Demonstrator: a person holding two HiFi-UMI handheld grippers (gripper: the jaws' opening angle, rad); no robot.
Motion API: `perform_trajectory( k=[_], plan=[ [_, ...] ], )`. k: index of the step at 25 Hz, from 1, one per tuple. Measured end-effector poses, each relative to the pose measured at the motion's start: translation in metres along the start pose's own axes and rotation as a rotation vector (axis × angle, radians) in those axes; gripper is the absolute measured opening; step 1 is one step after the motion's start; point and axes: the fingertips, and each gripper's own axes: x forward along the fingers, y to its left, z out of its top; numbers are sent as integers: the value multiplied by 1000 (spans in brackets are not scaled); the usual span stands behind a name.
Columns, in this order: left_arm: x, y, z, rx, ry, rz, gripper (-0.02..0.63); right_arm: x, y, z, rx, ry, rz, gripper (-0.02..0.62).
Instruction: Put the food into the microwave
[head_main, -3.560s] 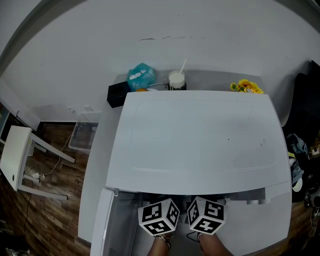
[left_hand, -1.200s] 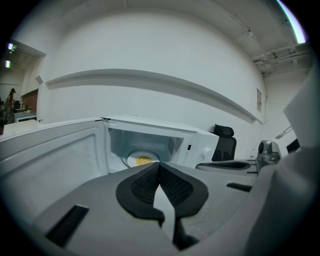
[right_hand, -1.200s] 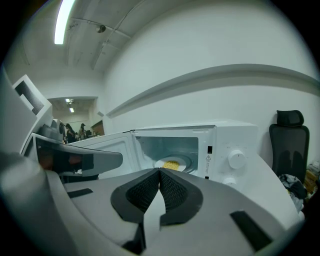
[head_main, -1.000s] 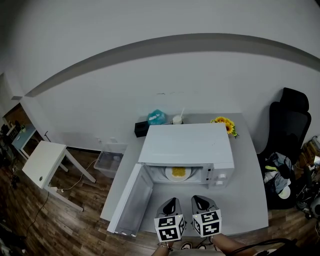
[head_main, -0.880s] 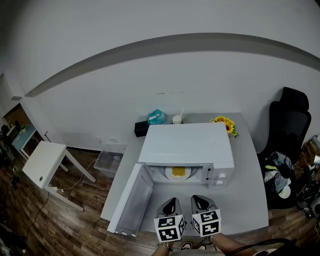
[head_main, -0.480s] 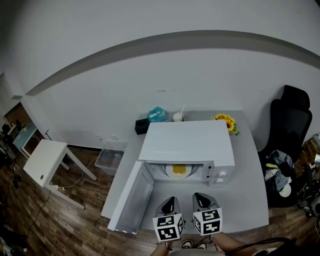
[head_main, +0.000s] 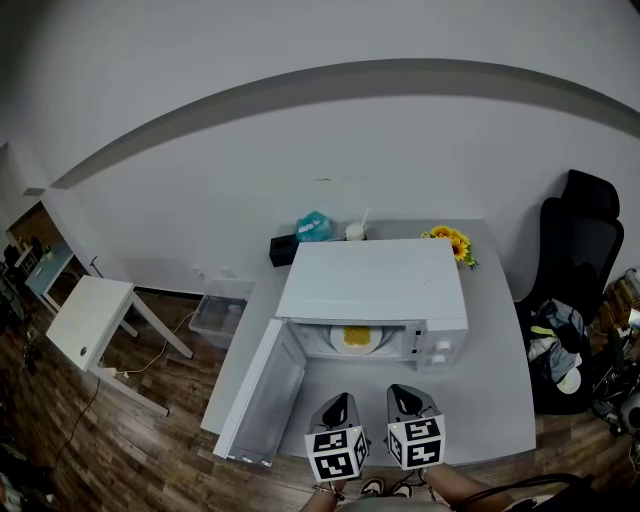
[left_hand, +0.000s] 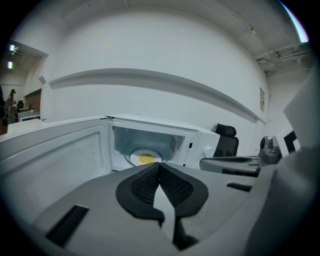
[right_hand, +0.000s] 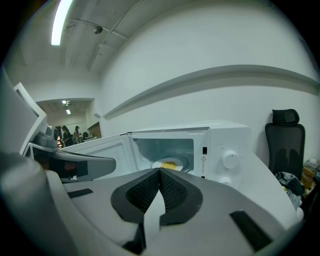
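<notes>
A white microwave (head_main: 375, 285) stands on the grey table (head_main: 490, 400), its door (head_main: 262, 394) swung open to the left. Inside, a white plate of yellow food (head_main: 355, 338) rests on the turntable; the same plate of food (left_hand: 145, 158) shows in the left gripper view and the plate of food (right_hand: 169, 165) in the right gripper view. My left gripper (head_main: 338, 412) and right gripper (head_main: 408, 405) hover side by side in front of the microwave, well short of it. Both are shut with nothing between the pads: left gripper (left_hand: 159, 169), right gripper (right_hand: 159, 175).
Behind the microwave sit a black box (head_main: 283, 249), a teal bag (head_main: 314, 227), a white cup (head_main: 355, 233) and sunflowers (head_main: 450, 245). A black office chair (head_main: 585, 250) is to the right, a small white side table (head_main: 85, 322) and a clear bin (head_main: 214, 318) to the left.
Early on my head was close over the microwave top. Since a second ago the view has barely shifted and both grippers have kept still.
</notes>
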Motion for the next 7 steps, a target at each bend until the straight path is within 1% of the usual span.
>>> perform_trajectory(
  k=[7],
  plan=[
    [-1, 1, 2, -8, -6, -6, 3, 0, 3, 1, 3, -3, 1, 14]
  ],
)
